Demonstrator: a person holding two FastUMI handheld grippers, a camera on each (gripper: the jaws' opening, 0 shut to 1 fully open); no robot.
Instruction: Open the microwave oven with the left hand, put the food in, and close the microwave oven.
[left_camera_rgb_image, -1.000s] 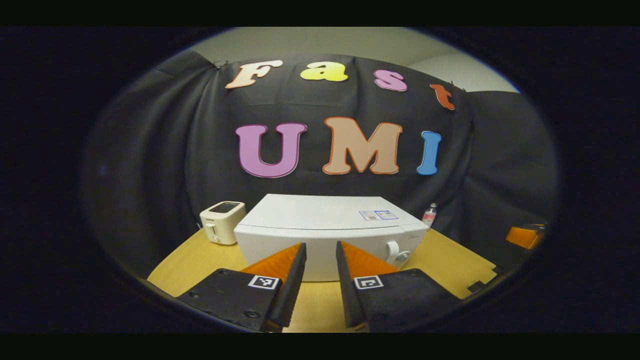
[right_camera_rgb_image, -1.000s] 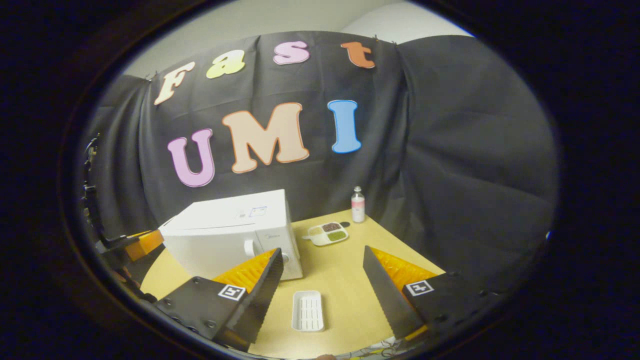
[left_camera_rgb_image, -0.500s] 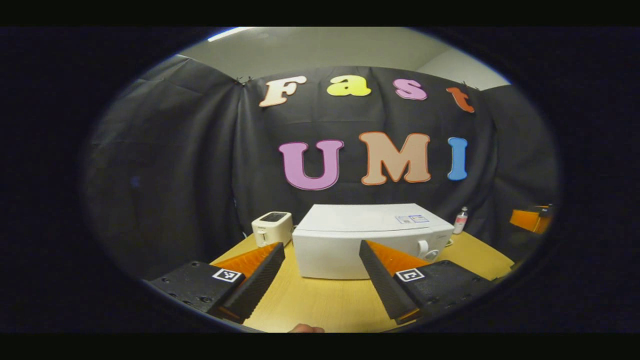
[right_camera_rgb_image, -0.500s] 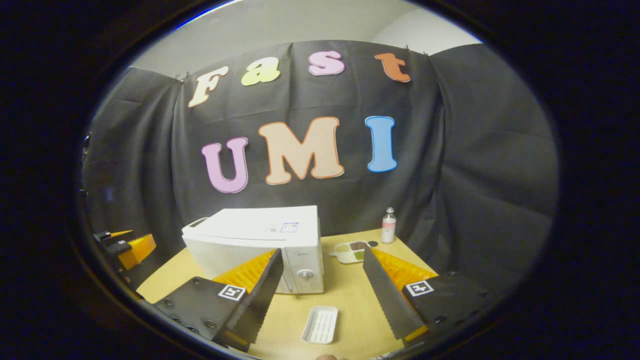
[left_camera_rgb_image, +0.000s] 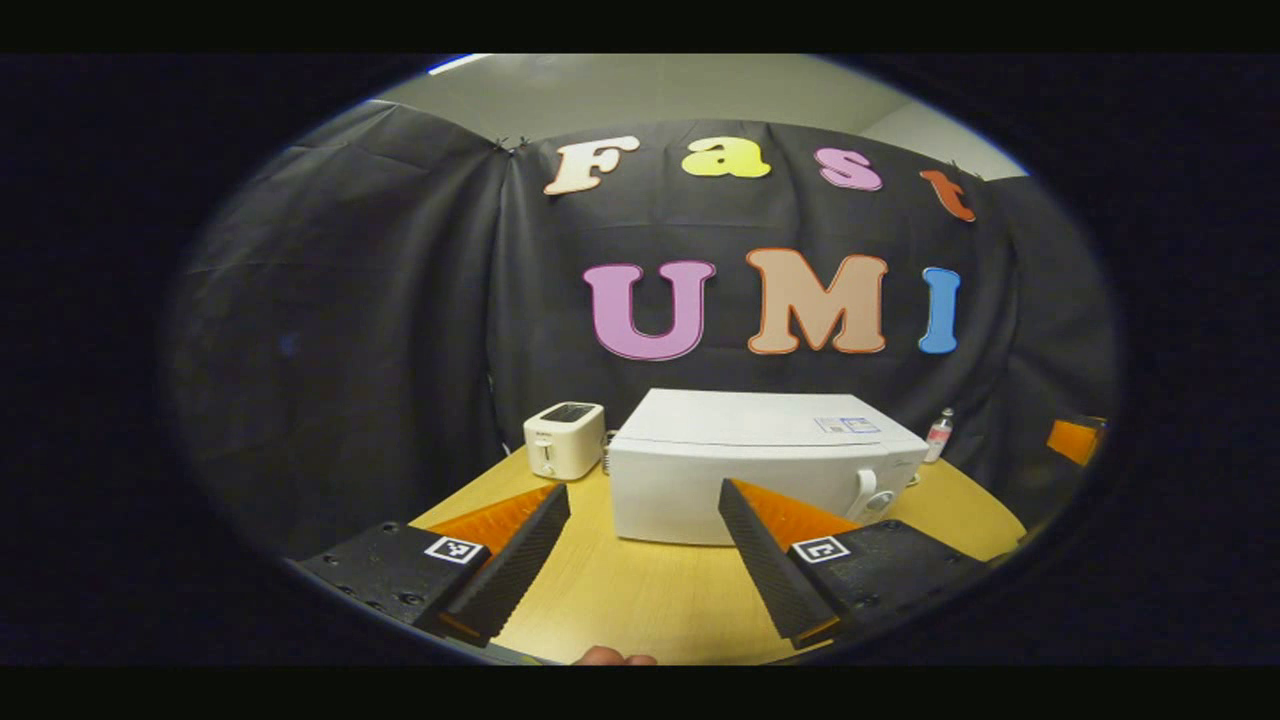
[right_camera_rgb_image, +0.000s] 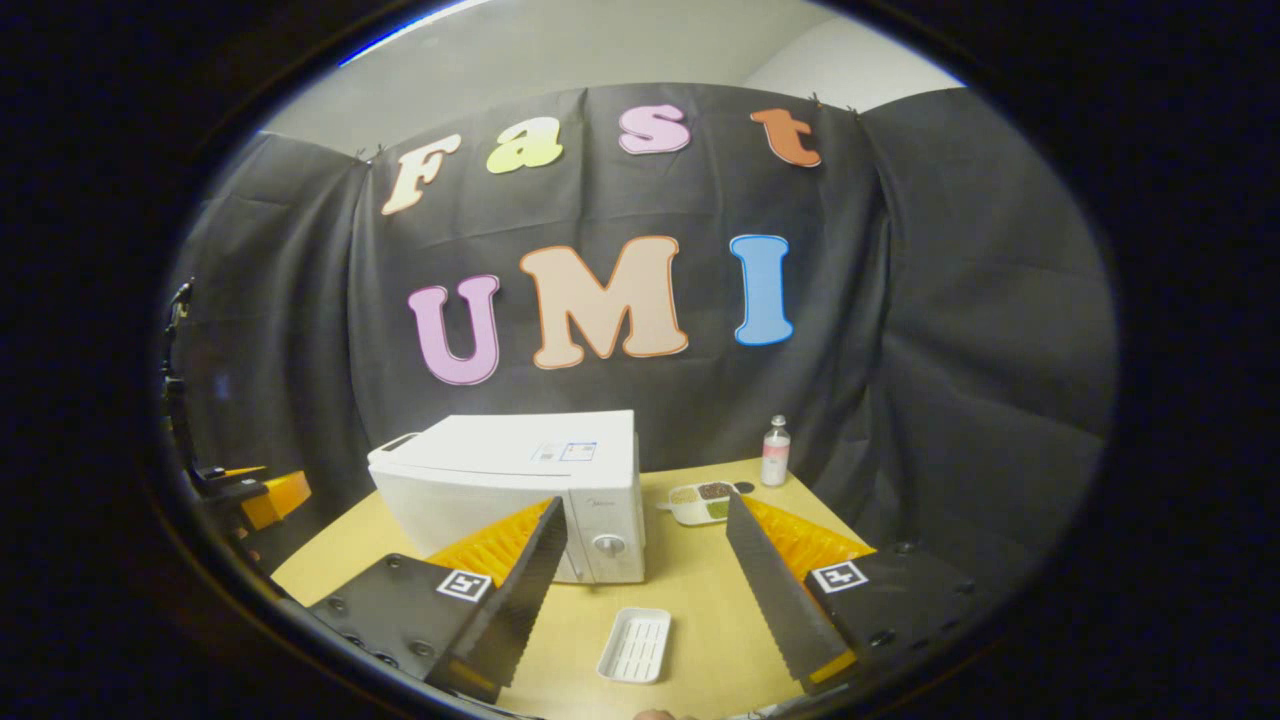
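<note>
In the left gripper view, the left gripper (left_camera_rgb_image: 645, 560) now has its fingers spread wide, where a second ago they stood close together. The microwave (left_camera_rgb_image: 765, 465) sits right of centre instead of mid-frame, and the toaster (left_camera_rgb_image: 564, 439) is nearer the middle. In the right gripper view, the microwave (right_camera_rgb_image: 520, 480) is lower and more level, and the white tray (right_camera_rgb_image: 634, 645) lies a little further right.

Bare table (left_camera_rgb_image: 640, 590) lay between the left gripper (left_camera_rgb_image: 645, 560) and the shut microwave (left_camera_rgb_image: 760, 470), toaster (left_camera_rgb_image: 563, 438) just beside its left flank, white tray (right_camera_rgb_image: 634, 645) on the tabletop ahead of the right gripper (right_camera_rgb_image: 640, 580), food dish (right_camera_rgb_image: 703, 500) and bottle (right_camera_rgb_image: 774, 452) behind at right.
</note>
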